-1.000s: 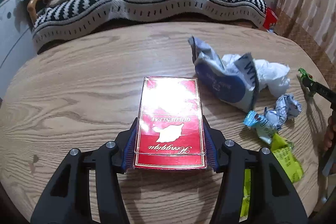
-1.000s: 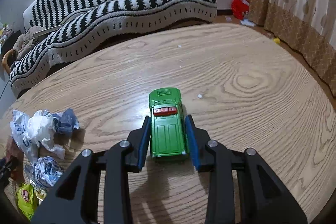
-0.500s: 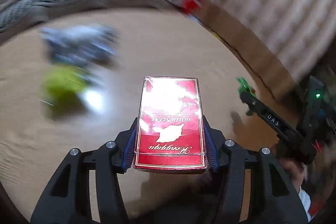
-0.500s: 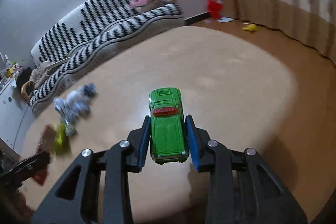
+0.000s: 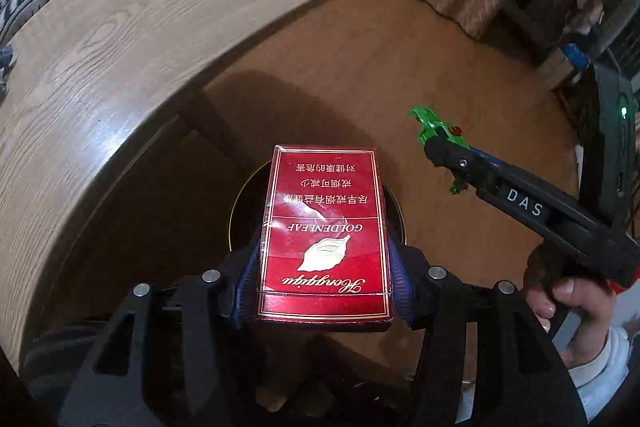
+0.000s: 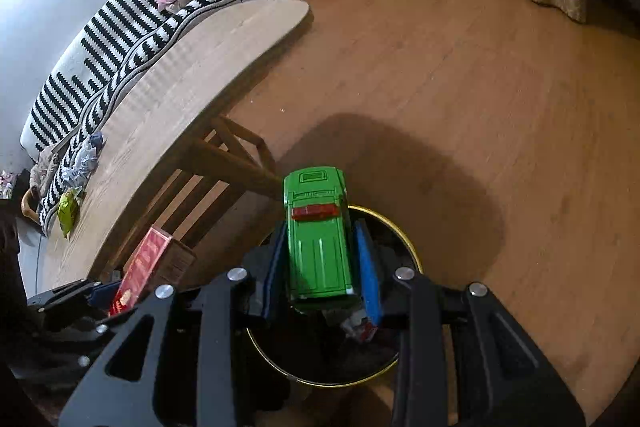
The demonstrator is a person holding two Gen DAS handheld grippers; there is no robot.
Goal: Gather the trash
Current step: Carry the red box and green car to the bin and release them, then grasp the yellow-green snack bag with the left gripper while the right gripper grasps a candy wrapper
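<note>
The left hand-held gripper (image 5: 324, 267) is clamped on a red cigarette pack (image 5: 324, 239), held above the dark, gold-rimmed bin (image 6: 404, 247) on the floor beside the table (image 5: 120, 39). The right hand-held gripper (image 6: 320, 267) is clamped on a green toy car (image 6: 318, 231), also over the bin's mouth. To drop cleanly, each load should sit well inside the rim before the jaws part, one after the other so the two tools do not collide. More wrappers (image 6: 80, 167) wait on the table, so a return trip looks necessary.
</note>
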